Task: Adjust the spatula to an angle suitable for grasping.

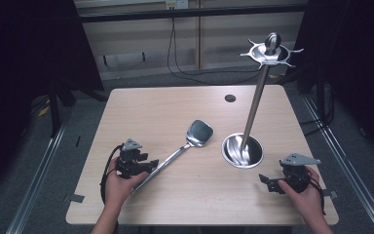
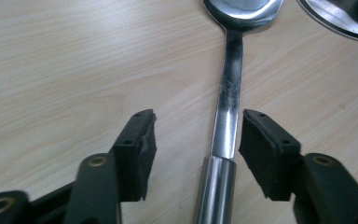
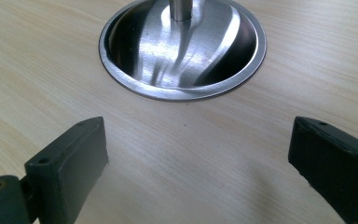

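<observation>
Left hand-held gripper point(image 2: 196, 140) with jaws apart astride the spatula handle point(image 2: 226, 121), unclamped, on the table point(image 1: 175, 112).

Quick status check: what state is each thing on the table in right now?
Spatula: flat on the table, handle between the left gripper's jaws, not clamped.
Rack: upright, hooks empty.
Left gripper: open around the handle.
Right gripper: wide open, holding nothing, facing the rack's base.

Spatula point(image 1: 185, 144) lies flat on the table point(image 1: 175, 102) left of center, handle end btwn the left gripper point(image 1: 151, 167) jaws w/ gaps both sides, utensil stand point(image 1: 243, 150) just right of its blade, right gripper point(image 1: 264, 181) in front of the stand's base.
</observation>
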A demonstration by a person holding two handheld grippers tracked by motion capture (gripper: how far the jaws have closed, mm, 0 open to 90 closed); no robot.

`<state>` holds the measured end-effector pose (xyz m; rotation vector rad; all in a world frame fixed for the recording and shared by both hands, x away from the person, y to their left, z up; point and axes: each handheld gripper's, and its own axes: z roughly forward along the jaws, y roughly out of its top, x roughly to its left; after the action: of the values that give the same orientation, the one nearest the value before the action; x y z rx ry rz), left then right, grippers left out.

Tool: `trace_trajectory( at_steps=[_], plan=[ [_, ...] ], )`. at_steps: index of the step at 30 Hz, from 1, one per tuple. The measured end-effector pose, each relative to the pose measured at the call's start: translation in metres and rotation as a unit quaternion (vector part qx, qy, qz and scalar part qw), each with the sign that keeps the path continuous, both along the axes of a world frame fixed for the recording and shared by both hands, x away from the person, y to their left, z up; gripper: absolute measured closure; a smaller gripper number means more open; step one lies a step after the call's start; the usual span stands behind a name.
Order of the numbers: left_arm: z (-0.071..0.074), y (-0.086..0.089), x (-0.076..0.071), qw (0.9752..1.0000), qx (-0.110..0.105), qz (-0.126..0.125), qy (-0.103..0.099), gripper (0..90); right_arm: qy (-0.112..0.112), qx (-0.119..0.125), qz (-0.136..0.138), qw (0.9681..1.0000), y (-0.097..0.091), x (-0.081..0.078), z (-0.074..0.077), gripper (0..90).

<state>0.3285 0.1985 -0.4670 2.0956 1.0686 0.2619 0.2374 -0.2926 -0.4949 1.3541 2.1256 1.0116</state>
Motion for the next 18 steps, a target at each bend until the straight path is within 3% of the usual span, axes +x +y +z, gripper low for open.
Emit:
trace_trajectory(
  at_steps=[8,13,14,18],
  plan=[
    [-0.002,0.006,-0.002,0.9997,0.005,0.000,0.022,75.0,-0.002,0.003,0.002,1.0000,0.002,0.002,0.001,4.2],
    [-0.006,0.010,-0.001,0.9989,0.015,-0.011,0.043,84.5,-0.002,0.007,0.003,1.0000,0.004,0.004,0.001,4.3],
    [-0.008,0.009,0.000,0.9990,0.007,-0.005,0.044,85.0,0.000,0.007,0.003,1.0000,0.004,0.004,0.001,4.3],
    [-0.010,0.011,0.002,0.9988,0.011,-0.002,0.047,86.9,0.001,0.007,0.008,0.9999,0.006,0.006,0.000,4.3]
  ],
)
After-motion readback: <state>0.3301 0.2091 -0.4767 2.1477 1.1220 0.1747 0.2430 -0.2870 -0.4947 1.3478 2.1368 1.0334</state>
